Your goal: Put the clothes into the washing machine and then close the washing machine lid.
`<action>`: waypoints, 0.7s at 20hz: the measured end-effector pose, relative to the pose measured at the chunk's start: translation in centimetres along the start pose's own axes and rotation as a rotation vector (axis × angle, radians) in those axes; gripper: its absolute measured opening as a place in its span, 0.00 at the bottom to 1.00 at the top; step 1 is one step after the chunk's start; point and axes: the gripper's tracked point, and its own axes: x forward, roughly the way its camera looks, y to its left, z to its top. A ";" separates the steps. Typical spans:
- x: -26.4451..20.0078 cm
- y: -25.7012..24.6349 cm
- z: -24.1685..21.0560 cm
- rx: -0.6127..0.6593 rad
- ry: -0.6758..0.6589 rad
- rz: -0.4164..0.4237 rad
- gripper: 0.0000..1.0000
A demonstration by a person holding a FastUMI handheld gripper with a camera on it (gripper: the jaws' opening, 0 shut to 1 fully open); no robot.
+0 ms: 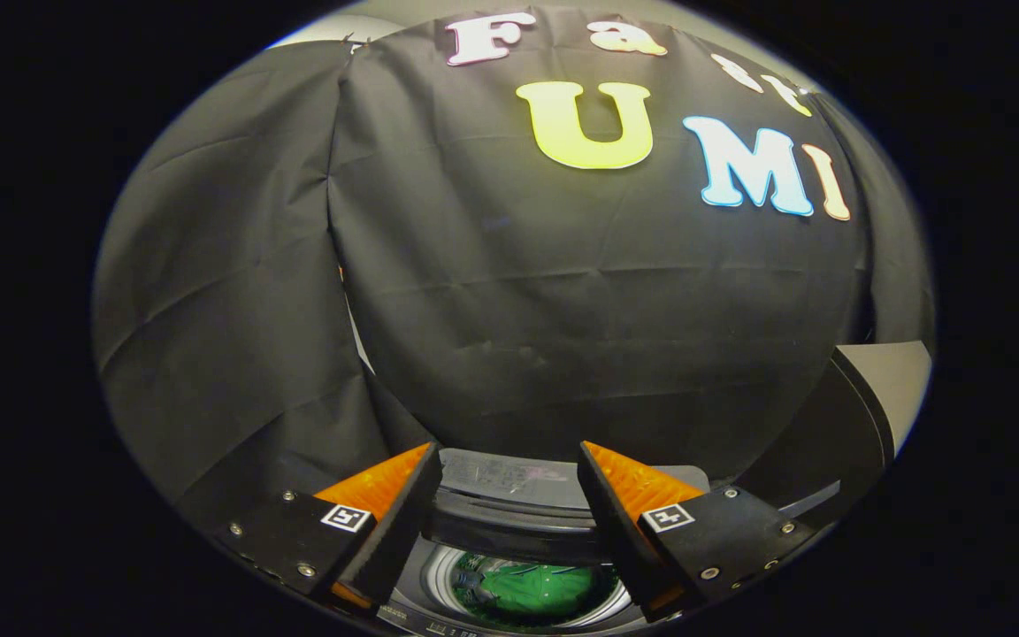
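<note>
Your gripper (505, 522) hangs above the top-loading washing machine (509, 518) with its jaws spread apart and nothing between them, which fits a garment already let go. The green clothes (538, 591) lie down in the drum (439, 579) at the bottom centre of the frame, seen through the round opening between and just below your fingertips, so the loading half of the job looks done. The lid (863, 425) stands raised at the lower right of the frame, leaning back against the black cloth wall (563, 310), which is why the opening is free. Since the jaws are empty and wide, you are well set to swing right toward that lid; I judge closing it is the step left.
</note>
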 end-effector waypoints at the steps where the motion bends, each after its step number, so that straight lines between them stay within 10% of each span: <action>1: -0.3 0.0 -0.3 0.002 -0.005 0.000 0.96; 14: -3.4 0.5 -8.6 -0.079 0.010 0.066 0.94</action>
